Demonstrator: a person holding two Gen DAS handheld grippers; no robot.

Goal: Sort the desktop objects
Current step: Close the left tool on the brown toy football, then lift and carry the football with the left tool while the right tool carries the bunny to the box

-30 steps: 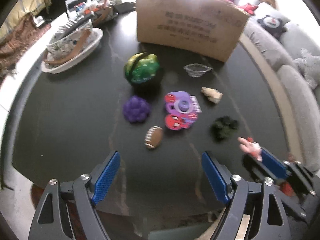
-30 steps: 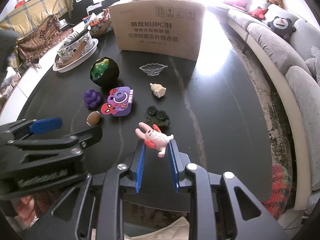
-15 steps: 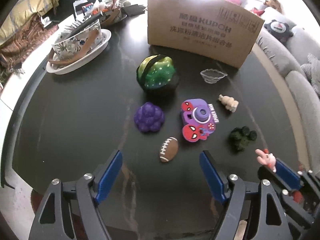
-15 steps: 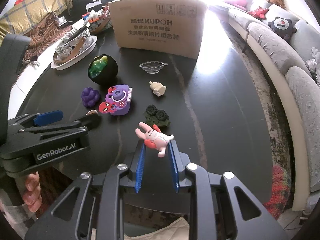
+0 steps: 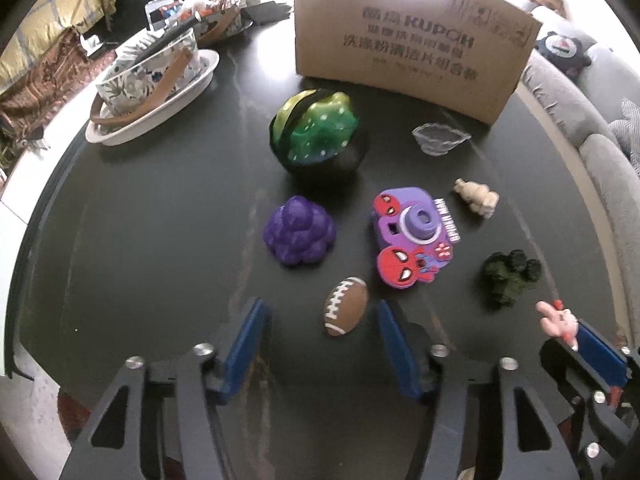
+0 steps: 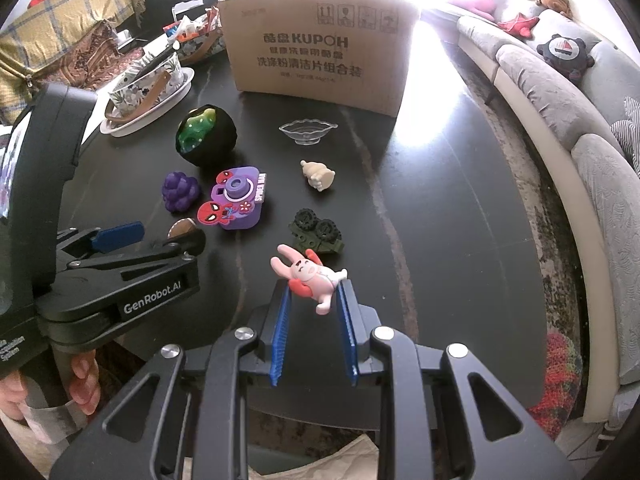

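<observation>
A: What is held by the right hand-held gripper (image 6: pixel 313 300)?

B: A small pink rubbery rabbit figure (image 6: pixel 307 277) is pinched between its blue pads, just nearer than the dark green wheeled toy vehicle (image 6: pixel 317 232). It is gripped around the lower body; the ears point away to the left, towards the purple camera-shaped toy with red spider faces (image 6: pixel 234 197), so its long axis lies slantwise across the jaws.

A: And the left hand-held gripper (image 5: pixel 320 320)?

B: It is spread wide and holds nothing. The small brown football with white lacing (image 5: pixel 345 305) lies on the dark tabletop (image 5: pixel 160 220) between its fingertips, just nearer than the purple camera-shaped toy.

A: How might that football handle?

B: It is judged light and probably soft, though firmness cannot be told from the slightly blurred wrist view. Its smooth tapered ends could slip, so hold should be taken across the fat middle. Its long axis runs from near-left to far-right, pointing roughly at the camera toy.

A: Where might things be sorted?

B: Possibly the brown cardboard box with printed lettering (image 6: pixel 320 60), well beyond the camera toy.
</observation>
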